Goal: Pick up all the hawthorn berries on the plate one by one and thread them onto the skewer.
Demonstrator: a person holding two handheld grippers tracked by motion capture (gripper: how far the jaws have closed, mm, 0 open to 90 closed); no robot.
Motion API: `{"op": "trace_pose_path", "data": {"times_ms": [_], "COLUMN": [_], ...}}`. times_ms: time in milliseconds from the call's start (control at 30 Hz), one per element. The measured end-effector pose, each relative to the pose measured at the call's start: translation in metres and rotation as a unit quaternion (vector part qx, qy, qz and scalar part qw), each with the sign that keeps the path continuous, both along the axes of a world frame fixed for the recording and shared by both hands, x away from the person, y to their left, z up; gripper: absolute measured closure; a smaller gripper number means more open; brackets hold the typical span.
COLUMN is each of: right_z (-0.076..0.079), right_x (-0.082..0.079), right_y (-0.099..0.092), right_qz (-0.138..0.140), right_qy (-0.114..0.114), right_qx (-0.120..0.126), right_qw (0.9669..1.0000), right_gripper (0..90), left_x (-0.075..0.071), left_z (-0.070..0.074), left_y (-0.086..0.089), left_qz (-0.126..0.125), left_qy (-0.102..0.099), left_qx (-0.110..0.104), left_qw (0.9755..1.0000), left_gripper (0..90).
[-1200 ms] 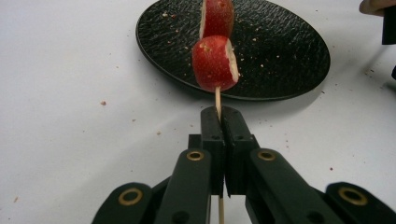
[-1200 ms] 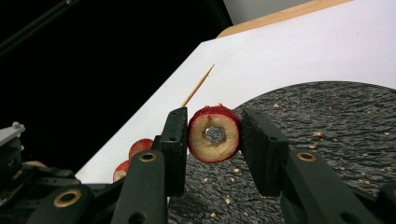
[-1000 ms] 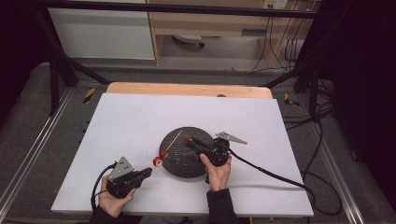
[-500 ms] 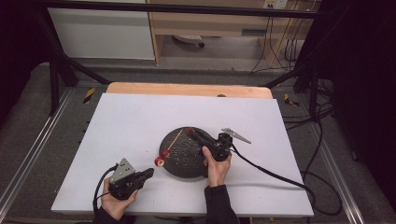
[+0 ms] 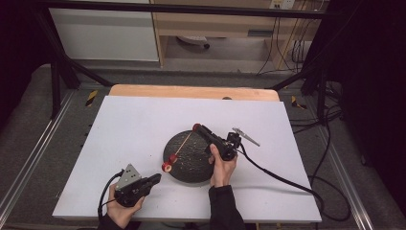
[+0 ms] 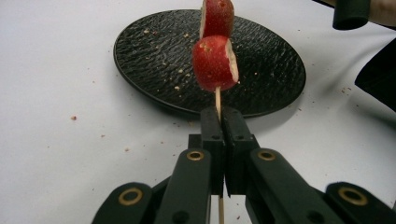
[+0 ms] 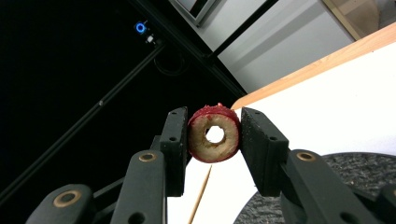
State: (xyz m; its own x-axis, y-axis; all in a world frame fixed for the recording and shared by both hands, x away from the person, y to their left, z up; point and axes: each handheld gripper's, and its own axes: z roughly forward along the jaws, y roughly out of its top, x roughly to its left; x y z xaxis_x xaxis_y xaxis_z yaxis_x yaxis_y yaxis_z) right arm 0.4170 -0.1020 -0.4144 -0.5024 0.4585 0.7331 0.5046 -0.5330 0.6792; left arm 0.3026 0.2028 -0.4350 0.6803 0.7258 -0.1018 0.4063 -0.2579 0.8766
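A thin wooden skewer [image 5: 182, 146] slants over a black textured plate [image 5: 191, 167]. My left gripper [image 5: 157, 178], at the front left, is shut on the skewer's lower end [image 6: 217, 99]. Two red fruit pieces [image 6: 215, 63] are threaded on it just beyond the jaws. My right gripper [image 5: 196, 128] hovers over the plate's far edge, at the skewer's upper tip. It is shut on a red-skinned ring slice [image 7: 214, 134] with a hole through its pale middle. The skewer tip [image 7: 200, 198] shows just below the slice.
The plate [image 6: 261, 60] lies on a white table top [image 5: 134, 129] strewn with small crumbs. A wooden strip [image 5: 191, 92] runs along the far edge. The right gripper's cable [image 5: 282, 177] trails toward the right front. Dark frame bars stand around the table.
My right gripper has carried the ring slice a little farther from the person, up to the skewer's tip. The left gripper has held the skewer almost still.
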Motion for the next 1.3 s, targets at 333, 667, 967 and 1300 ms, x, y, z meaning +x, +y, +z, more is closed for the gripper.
{"op": "trace_pose_path", "data": {"times_ms": [333, 667, 967, 1300], "right_z": [-0.002, -0.01, -0.014, -0.016], "right_x": [0.002, 0.002, 0.001, 0.0], "right_y": [0.001, 0.005, 0.007, 0.008], "right_qz": [-0.004, 0.0, 0.005, 0.009], "right_qy": [0.002, 0.011, 0.015, 0.017], "right_qx": [0.027, 0.048, 0.055, 0.062], "right_qw": [0.9996, 0.9988, 0.9984, 0.9979], "right_gripper": [63.1, 63.1, 63.1, 63.2], "left_x": [-0.002, -0.002, -0.002, -0.002], "left_z": [0.0, -0.001, -0.002, -0.002], "left_y": [-0.005, -0.008, -0.01, -0.016], "left_qz": [-0.004, -0.002, 0.003, 0.014], "left_qy": [-0.005, -0.005, -0.002, 0.003], "left_qx": [-0.004, -0.007, -0.012, -0.024], "left_qw": [1.0, 1.0, 0.9999, 0.9996], "left_gripper": [88.1, 88.2, 88.1, 88.1]}}
